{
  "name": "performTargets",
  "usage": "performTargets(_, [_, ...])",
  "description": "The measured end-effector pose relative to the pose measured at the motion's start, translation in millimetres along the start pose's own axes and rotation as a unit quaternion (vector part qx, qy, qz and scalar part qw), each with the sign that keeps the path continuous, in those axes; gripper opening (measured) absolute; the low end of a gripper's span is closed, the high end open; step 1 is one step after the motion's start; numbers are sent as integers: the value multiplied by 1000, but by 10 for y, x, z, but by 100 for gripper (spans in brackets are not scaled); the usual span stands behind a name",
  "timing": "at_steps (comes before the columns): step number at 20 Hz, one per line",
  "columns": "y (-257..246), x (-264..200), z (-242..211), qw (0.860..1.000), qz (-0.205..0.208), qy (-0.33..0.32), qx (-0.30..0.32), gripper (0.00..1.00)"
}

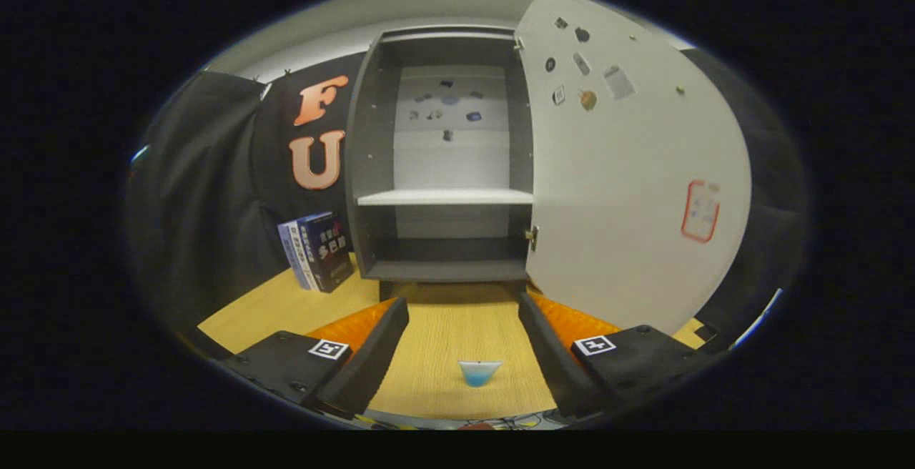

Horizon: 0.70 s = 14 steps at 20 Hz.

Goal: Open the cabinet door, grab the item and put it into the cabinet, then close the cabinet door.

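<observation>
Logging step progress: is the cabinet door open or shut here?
Open. The cabinet door is swung wide to the right, baring the shelf. The tongs are open, holding nothing.

There is one cabinet (443, 154) on one wooden table (286, 304), and its one door (629, 190) stands open. Inside I count one shelf (444, 197), so there are two compartments. One small blue item (480, 372) lies on the table. One gripper (463, 312) is seen with two fingers (379, 347), spread apart and holding nothing. Two books (318, 251) stand left of the cabinet; perhaps more, I cannot tell.
</observation>
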<state>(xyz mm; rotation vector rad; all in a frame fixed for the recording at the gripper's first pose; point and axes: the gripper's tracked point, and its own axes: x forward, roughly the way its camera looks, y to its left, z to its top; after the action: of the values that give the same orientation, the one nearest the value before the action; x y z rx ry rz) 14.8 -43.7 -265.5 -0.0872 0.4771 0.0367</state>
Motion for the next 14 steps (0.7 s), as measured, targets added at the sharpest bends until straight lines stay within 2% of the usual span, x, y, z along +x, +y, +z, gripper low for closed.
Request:
performTargets(3, [-129,263,-615,998,-7,64,3,99])
performTargets(7, [-180,491,-1203,993,-10,120,8,99])
performTargets(13, [-204,595,-1668,986,-23,164,34,99])
performTargets(14, [-219,606,-1687,985,-25,163,44,90])
